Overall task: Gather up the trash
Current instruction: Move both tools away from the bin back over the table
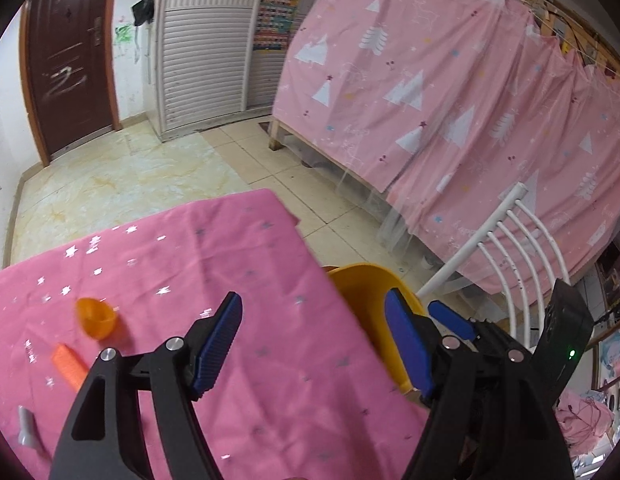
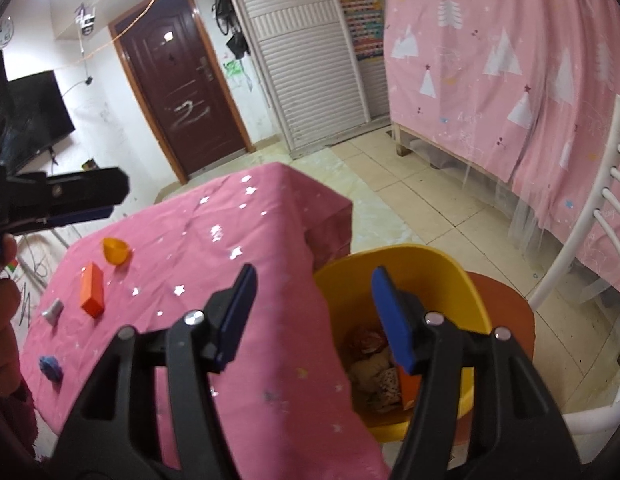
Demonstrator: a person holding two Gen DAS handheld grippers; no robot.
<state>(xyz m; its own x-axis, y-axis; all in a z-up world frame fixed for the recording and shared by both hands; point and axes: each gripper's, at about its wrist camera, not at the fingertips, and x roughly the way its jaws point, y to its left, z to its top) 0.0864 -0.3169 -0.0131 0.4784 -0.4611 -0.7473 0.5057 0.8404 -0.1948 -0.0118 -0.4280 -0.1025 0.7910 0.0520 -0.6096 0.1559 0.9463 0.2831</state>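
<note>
Pink curtain (image 2: 510, 72) with white trees, hanging far ahead and to the right of both hand-held grippers. Surface (image 2: 198, 272) under a pink star-printed cloth, below and ahead-left of the right hand-held gripper (image 2: 314, 312). White chair back (image 2: 590, 216) off to the right. Yellow bin (image 2: 410, 264) on an orange seat (image 2: 506, 304), just beside the surface's right edge and directly under the right finger of the right hand-held gripper; crumpled wrappers and an orange carton inside. Left hand-held gripper (image 1: 314, 344) spread wide, nothing between its blue pads, above the cloth with the bin rim just ahead-right. Right hand-held gripper likewise spread wide and holding nothing, straddling the edge between surface and bin. Trash on the surface, ahead-left of both: orange box (image 2: 92, 294) lying flat, orange cup (image 2: 116, 250) tipped on its side just beyond it, small grey piece (image 2: 52, 312) left of the box, blue crumpled scrap (image 2: 50, 366) nearest the front edge, well apart from the rest.
</note>
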